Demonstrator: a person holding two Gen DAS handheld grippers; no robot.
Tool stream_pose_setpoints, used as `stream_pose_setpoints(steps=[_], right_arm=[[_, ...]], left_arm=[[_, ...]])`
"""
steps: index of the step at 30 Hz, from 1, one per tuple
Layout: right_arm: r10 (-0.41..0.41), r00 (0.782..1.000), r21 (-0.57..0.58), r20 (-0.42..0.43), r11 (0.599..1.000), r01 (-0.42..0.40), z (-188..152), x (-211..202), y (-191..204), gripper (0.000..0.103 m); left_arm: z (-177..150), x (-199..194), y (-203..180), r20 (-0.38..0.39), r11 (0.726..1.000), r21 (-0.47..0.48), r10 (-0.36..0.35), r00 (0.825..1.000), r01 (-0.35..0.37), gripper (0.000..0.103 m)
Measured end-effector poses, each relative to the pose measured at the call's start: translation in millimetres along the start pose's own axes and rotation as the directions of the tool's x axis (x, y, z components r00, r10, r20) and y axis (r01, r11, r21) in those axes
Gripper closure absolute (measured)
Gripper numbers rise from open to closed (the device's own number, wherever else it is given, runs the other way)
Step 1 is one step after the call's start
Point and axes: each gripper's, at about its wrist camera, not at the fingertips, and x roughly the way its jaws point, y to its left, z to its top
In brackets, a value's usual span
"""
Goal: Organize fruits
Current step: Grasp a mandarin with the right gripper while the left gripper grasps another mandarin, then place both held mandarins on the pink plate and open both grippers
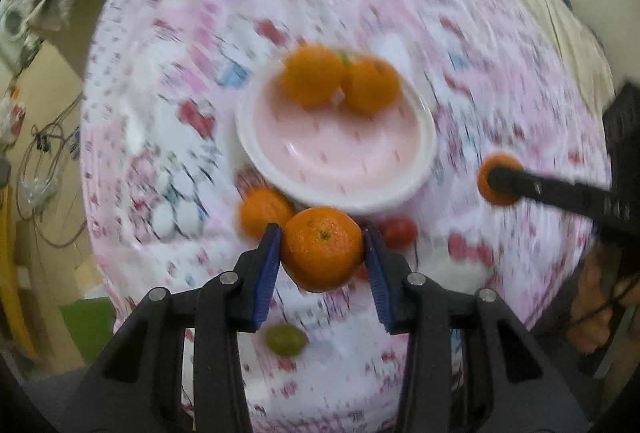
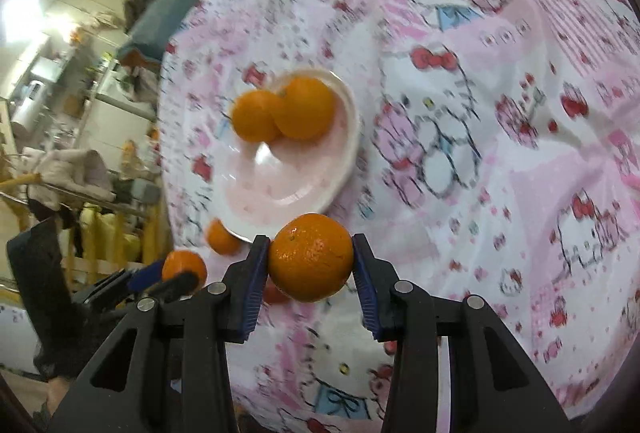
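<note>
Our left tool [image 1: 323, 248] grips one orange [image 1: 322, 249], jaws half spread; right tool [image 2: 311, 257] likewise clamps another orange [image 2: 311, 257]. Both hover above the worktop [image 2: 500, 161], just short of the pink bowl [image 1: 424, 153] holding two oranges [image 1: 340, 81].

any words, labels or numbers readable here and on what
No readable text in either view.
Tablecloth: printed with cartoon cats and bows, and no legible words.
Pink bowl: only small dash marks, no writing.
Right gripper arm: pale marks, too blurred to read.
Background shelves: too small and blurred to tell.
</note>
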Motion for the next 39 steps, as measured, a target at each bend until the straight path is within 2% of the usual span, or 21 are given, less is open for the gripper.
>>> stream_pose_setpoints(steps=[4,9,17,26,39], right_arm=[[0.014,1.0,-0.019,0.0,1.0,-0.014,17,6,7,0.06],[0.012,1.0,-0.036,-0.022,0.999,-0.013,38,21,14,0.06],[-0.033,0.997,-0.062,-0.064,0.998,0.029,64,57,14,0.06],[-0.043,0.996,-0.044,-0.074,0.998,0.04,73,73,5,0.06],[-0.052,0.995,-0.013,-0.088,0.999,0.051,72,79,-4,0.059]], left_arm=[[20,6,17,0.018,0.998,-0.065,0.001,1.0,0.0,0.066],[41,14,20,0.037,0.999,-0.035,0.043,0.998,-0.042,0.066],[66,42,24,0.033,0.998,-0.018,0.06,0.998,-0.059,0.066],[74,76,15,-0.009,0.999,0.013,0.045,0.999,-0.045,0.066],[76,93,1,-0.029,0.998,0.039,0.045,0.999,-0.043,0.065]])
